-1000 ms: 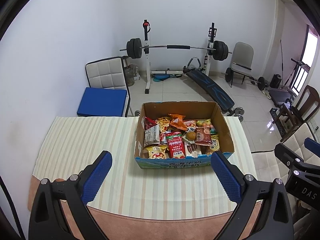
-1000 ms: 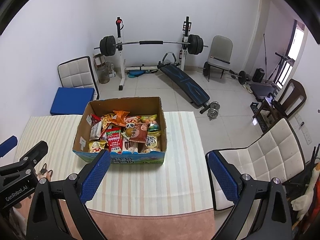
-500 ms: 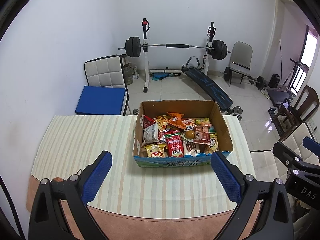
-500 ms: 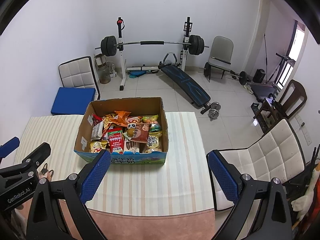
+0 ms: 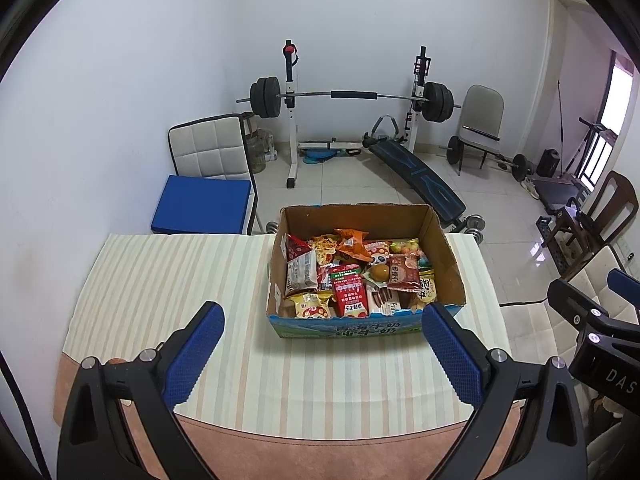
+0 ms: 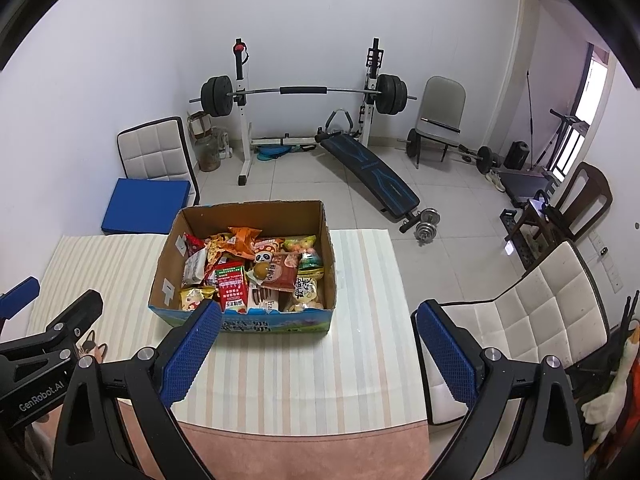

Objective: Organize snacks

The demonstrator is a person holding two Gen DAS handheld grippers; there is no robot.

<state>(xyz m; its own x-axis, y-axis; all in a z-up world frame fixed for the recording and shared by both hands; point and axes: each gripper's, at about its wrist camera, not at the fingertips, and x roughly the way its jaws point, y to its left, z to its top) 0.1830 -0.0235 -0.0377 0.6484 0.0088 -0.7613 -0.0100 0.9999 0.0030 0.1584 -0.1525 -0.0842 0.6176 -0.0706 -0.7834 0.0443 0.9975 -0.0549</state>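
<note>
Snack box (image 5: 366, 326): full, on the striped counter (image 5: 168, 280), at 12 o'clock.
Left tongs (image 5: 322, 354): spread apart, empty.
Right tongs (image 6: 318, 354): spread apart, empty.
Right view only: white chair (image 6: 552, 312) at 3 o'clock.

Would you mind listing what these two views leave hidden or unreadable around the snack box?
- Lower snacks in the cardboard box: both views, buried under top packets.
- Print on the red packet: too small.
- Box front lettering: right wrist view, partly behind the right gripper finger.
- Left gripper handle: cut off by the frame edge.
</note>
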